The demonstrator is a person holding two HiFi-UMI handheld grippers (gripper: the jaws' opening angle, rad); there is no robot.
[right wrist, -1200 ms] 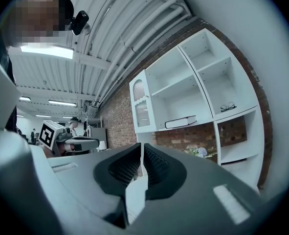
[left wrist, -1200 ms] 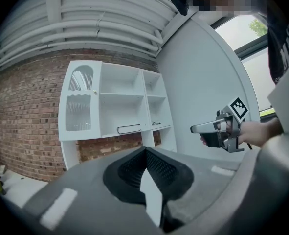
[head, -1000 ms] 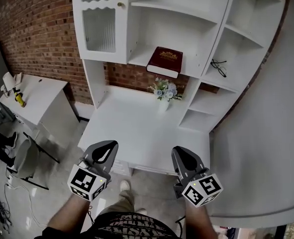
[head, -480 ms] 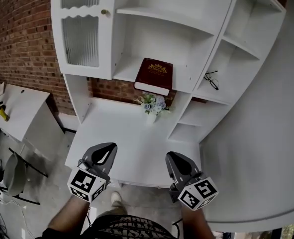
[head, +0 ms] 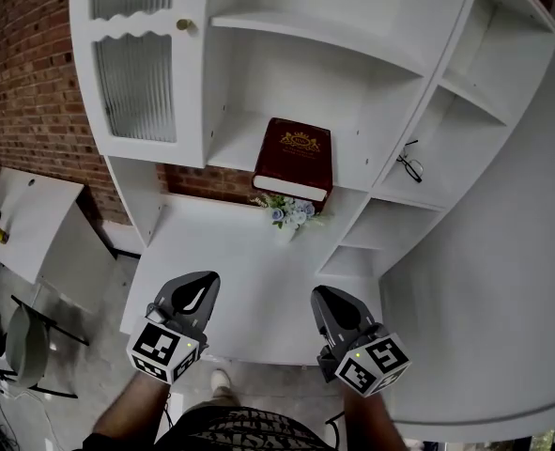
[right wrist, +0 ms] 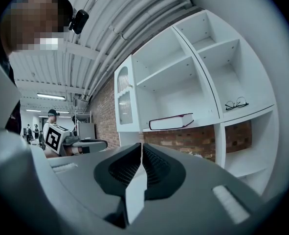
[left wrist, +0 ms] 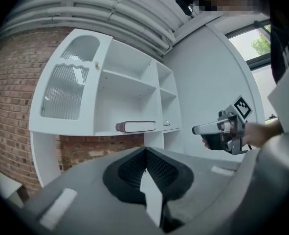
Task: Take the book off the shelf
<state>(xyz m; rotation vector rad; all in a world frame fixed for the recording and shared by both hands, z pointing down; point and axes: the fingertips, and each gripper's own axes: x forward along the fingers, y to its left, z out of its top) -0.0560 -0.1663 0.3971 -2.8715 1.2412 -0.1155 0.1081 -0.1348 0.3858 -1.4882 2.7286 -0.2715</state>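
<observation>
Against the brick wall (head: 33, 83), the shelf (head: 228, 150) at frame centre holds the book (head: 293, 158), untouched. Low in frame, my left gripper (head: 194, 290) and right gripper (head: 332, 301) sit clenched, empty.

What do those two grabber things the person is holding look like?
Both the left gripper and right gripper are grey, with rounded, pointed jaws lined in black ribbed padding. Each carries a white cube printed with black square markers. No sleeves reach the forearms.
</observation>
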